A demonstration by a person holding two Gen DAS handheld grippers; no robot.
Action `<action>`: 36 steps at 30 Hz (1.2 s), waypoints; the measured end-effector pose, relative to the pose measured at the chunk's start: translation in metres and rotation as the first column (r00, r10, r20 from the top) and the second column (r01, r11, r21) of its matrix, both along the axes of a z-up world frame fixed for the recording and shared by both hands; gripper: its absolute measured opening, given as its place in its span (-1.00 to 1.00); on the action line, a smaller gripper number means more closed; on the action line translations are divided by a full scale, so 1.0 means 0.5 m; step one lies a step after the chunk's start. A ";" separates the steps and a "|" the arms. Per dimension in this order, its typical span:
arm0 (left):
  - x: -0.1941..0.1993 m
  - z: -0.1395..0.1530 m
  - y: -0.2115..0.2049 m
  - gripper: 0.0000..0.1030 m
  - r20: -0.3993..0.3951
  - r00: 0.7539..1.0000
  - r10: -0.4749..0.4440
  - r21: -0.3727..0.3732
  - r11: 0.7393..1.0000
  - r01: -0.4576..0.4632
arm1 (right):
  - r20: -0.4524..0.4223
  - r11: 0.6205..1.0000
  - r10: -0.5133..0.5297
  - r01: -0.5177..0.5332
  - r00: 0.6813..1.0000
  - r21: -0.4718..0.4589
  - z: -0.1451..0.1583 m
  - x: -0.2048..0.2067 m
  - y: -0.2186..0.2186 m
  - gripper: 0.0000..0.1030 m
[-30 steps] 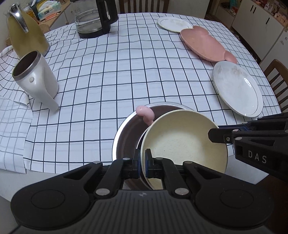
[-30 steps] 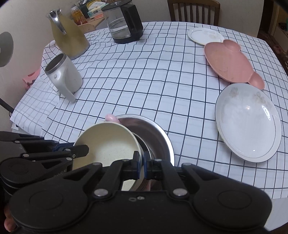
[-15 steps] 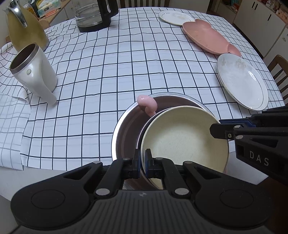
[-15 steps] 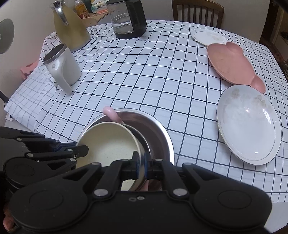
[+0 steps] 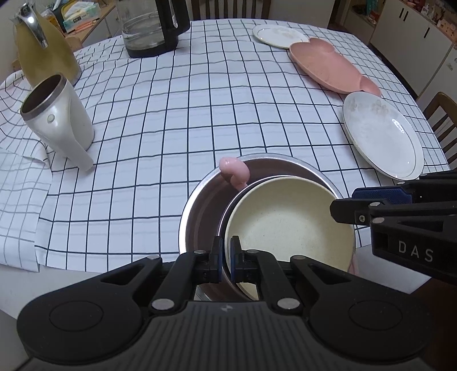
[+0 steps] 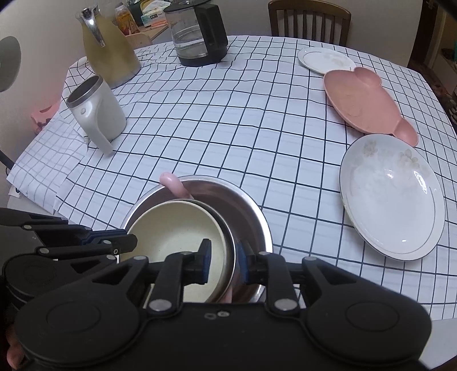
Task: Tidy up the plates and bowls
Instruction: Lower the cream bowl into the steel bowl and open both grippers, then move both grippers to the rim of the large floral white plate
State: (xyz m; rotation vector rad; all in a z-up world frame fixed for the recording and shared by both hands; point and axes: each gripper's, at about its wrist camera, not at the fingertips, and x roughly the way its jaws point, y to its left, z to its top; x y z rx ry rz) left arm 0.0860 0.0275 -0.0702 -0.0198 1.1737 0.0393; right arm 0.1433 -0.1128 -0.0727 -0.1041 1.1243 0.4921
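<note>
A cream bowl [image 5: 288,228] sits tilted inside a steel bowl [image 5: 205,205] near the table's front edge; a pink piece [image 5: 234,171] hangs over the steel rim. My left gripper [image 5: 225,254] is shut on the cream bowl's near rim. In the right wrist view my right gripper [image 6: 224,264] stands open around the rims of the cream bowl [image 6: 177,237] and the steel bowl [image 6: 245,211]. A large white plate [image 6: 391,197], a pink heart-shaped dish [image 6: 362,100] and a small white plate [image 6: 325,60] lie along the right side.
A white mug [image 5: 57,120], a yellow jug [image 5: 42,48] and a glass coffee pot [image 5: 151,28] stand at the left and back. The checked cloth [image 5: 200,100] covers the table. Wooden chairs [image 6: 308,20] stand at the far side.
The right gripper has opened from the bowl rims. The cream bowl has settled lower into the steel bowl. The left gripper stays shut on it.
</note>
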 end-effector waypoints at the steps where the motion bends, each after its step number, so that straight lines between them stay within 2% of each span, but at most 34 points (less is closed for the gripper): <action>1: -0.001 0.004 -0.001 -0.91 0.007 1.000 -0.002 0.002 1.000 0.002 | 0.004 1.000 0.002 -0.002 1.000 0.004 0.002 -0.002 -0.001 -0.51; 12: -0.022 0.050 -0.002 -0.84 0.094 0.995 -0.021 -0.027 0.999 0.023 | 0.058 0.999 0.011 -0.014 0.998 0.040 0.046 -0.031 -0.015 -0.20; 15: -0.027 0.061 -0.005 -0.76 0.115 0.993 -0.029 -0.036 0.999 0.033 | 0.071 0.999 0.010 -0.014 0.997 0.050 0.060 -0.039 -0.025 -0.13; 17: -0.029 0.070 -0.007 -0.57 0.132 0.991 -0.033 -0.051 0.998 0.040 | 0.075 0.998 0.011 -0.015 0.997 0.057 0.071 -0.044 -0.033 -0.08; 18: -0.031 0.075 -0.008 -0.34 0.144 0.989 -0.035 -0.057 0.997 0.044 | 0.080 0.998 0.010 -0.015 0.997 0.060 0.077 -0.047 -0.037 -0.03; 19: -0.034 0.081 -0.009 0.03 0.161 0.986 -0.035 -0.062 0.997 0.045 | 0.086 0.998 0.008 -0.013 0.996 0.062 0.083 -0.049 -0.041 0.00; 21: -0.042 0.096 -0.013 0.45 0.210 0.977 -0.031 -0.062 0.997 0.045 | 0.104 0.998 0.001 -0.007 0.995 0.065 0.096 -0.055 -0.052 0.12; 26: -0.041 0.119 -0.029 0.46 0.244 0.968 -0.059 -0.069 0.995 0.078 | 0.148 0.998 -0.029 0.019 0.989 0.068 0.125 -0.065 -0.080 0.25; 30: -0.038 0.130 -0.046 0.47 0.261 0.962 -0.080 -0.073 0.992 0.102 | 0.187 0.996 -0.062 0.049 0.980 0.075 0.145 -0.071 -0.109 0.52; 34: -0.029 0.139 -0.069 0.51 0.276 0.956 -0.100 -0.065 0.990 0.122 | 0.213 0.994 -0.083 0.065 0.973 0.088 0.161 -0.072 -0.136 0.62; 36: -0.020 0.141 -0.081 0.52 0.281 0.954 -0.106 -0.058 0.990 0.127 | 0.229 0.993 -0.091 0.071 0.969 0.096 0.167 -0.070 -0.149 0.74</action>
